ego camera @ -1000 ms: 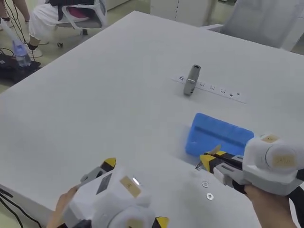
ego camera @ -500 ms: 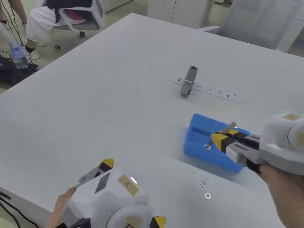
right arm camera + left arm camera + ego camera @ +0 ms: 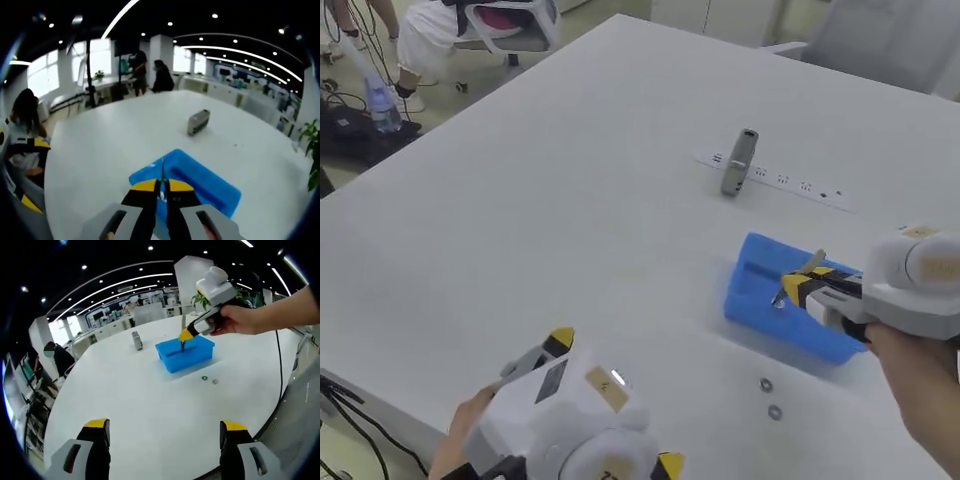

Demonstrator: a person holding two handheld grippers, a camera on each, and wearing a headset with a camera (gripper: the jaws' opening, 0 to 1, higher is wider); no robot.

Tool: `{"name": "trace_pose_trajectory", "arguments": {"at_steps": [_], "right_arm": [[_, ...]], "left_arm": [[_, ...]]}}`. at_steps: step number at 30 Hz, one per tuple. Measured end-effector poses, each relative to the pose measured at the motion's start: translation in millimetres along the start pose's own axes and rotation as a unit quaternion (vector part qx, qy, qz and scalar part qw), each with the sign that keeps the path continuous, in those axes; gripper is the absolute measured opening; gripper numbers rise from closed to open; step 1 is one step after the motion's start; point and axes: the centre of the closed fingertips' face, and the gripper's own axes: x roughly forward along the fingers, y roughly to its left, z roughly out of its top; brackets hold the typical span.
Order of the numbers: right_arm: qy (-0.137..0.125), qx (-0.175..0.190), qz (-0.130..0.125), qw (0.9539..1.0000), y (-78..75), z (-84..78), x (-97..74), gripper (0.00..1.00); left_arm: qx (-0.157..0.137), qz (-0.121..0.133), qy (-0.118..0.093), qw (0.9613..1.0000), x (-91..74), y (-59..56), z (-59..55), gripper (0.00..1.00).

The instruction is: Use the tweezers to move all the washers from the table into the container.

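A blue container (image 3: 760,300) stands on the white table (image 3: 570,220). My right gripper (image 3: 796,289) is shut on thin tweezers (image 3: 782,296), whose tips point down into the container. Whether the tips hold a washer is too small to tell. In the right gripper view the tweezers (image 3: 162,172) run out from my shut gripper (image 3: 162,189) over the container (image 3: 205,185). Two washers (image 3: 766,384) (image 3: 775,411) lie on the table in front of the container. My left gripper (image 3: 612,402) hovers open near the table's front edge, nothing between its jaws (image 3: 164,426).
A white power strip (image 3: 790,184) lies beyond the container, with a grey device (image 3: 740,160) across it. The table's left edge drops to a floor with cables and a water bottle (image 3: 382,105). A seated person and an office chair (image 3: 505,25) are at the far left.
My right gripper carried the tweezers from the table beside the washers up and back over the blue container. The left gripper has stayed low at the front; the camera shifted slightly.
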Motion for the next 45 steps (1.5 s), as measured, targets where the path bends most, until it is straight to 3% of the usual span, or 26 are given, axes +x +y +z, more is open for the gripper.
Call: {"name": "trace_pose_trajectory", "arguments": {"at_steps": [9,23,27,34,39,45], "right_arm": [[0.016,0.005,0.004,0.9999,-2.0,-14.6,11.5,0.03],[0.015,0.016,0.002,0.9998,-2.2,-14.5,9.6,0.04],[0.005,0.021,-0.002,0.9998,-2.7,-9.6,0.9,0.03],[-0.043,0.029,-0.012,0.9986,-7.1,17.3,-31.8,0.03],[-0.065,0.027,-0.006,0.9975,8.8,26.7,-53.2,0.03],[-0.067,0.01,0.002,0.9977,24.2,19.0,-63.8,0.03]], "left_arm": [[0.001,0.0,0.007,1.0,0.9,-0.5,-2.0,0.92],[0.002,0.001,0.009,1.0,0.7,-0.2,-1.8,0.92],[0.002,0.001,0.008,1.0,0.4,-0.3,-1.3,0.92],[0.001,0.001,0.001,1.0,-0.7,-0.6,0.9,0.92],[0.001,0.0,-0.002,1.0,-1.3,-1.0,1.8,0.92],[-0.002,0.001,-0.006,1.0,-1.3,0.0,2.4,0.92]]}}
